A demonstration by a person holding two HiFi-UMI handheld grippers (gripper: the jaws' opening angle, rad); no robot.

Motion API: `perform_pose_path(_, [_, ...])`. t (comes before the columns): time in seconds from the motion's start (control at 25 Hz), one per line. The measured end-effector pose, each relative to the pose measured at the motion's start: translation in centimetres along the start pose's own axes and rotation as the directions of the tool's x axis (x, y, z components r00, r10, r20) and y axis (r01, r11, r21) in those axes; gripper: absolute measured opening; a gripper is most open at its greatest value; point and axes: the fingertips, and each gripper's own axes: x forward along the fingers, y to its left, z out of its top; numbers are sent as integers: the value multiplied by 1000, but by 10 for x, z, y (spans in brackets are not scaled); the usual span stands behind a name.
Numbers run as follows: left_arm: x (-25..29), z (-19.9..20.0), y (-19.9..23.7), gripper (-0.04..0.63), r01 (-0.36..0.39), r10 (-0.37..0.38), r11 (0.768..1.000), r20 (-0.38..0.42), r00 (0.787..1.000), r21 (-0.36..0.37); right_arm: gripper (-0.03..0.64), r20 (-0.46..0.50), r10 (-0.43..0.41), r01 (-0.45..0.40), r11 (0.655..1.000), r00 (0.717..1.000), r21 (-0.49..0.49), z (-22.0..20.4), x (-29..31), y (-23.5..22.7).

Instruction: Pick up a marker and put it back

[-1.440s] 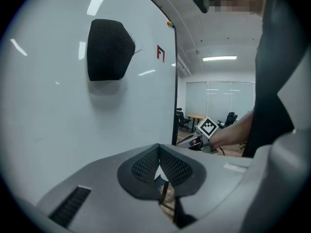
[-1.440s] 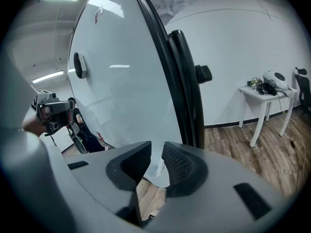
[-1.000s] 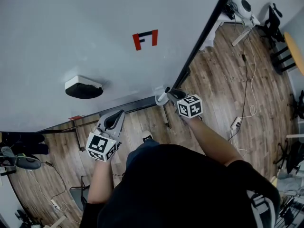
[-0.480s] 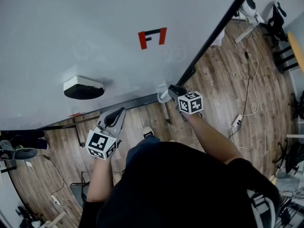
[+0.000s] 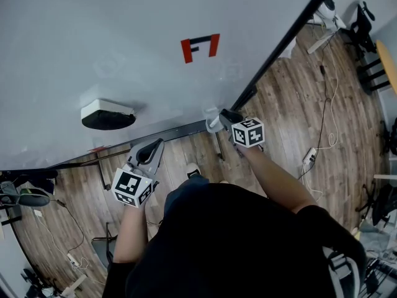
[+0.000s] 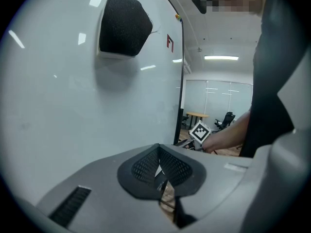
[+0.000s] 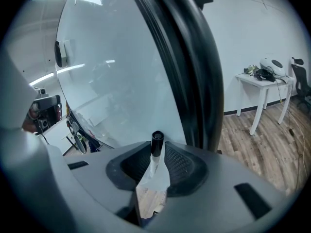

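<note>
a big whiteboard fills the left and middle of the head view. far left on it sits an eraser, white-backed with a dark pad, stuck to the board above the dark rail along its lower edge.

just below that rail, the left claw is held out from the person's left hand, clear of the board. its own view shows the jaws closed together with nothing between them, only a sliver of gap low down.

further right, a red mark is drawn on the board, well above the rail.

right of the rail's end, near the board's lower corner, the right claw has the marker. the marker sits lengthwise between the jaws, white barrel in the gap and black cap poking out past the tips toward the board. the jaws are closing on it, and the pads look to be against the barrel on both sides. i cannot tell whether the marker touches the rail.

the board's black edge post runs up to the right, with wooden floor beyond. at far right in the right gripper view, a small white table stands by the wall with gear on it.
</note>
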Motion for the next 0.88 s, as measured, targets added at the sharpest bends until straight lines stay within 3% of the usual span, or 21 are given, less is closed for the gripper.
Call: perform_pose_path(0.88, [-12,3,-8,11,-15,15,1000,10,1000,12,60,32,-1,3,998,999,-69,11,-15,10])
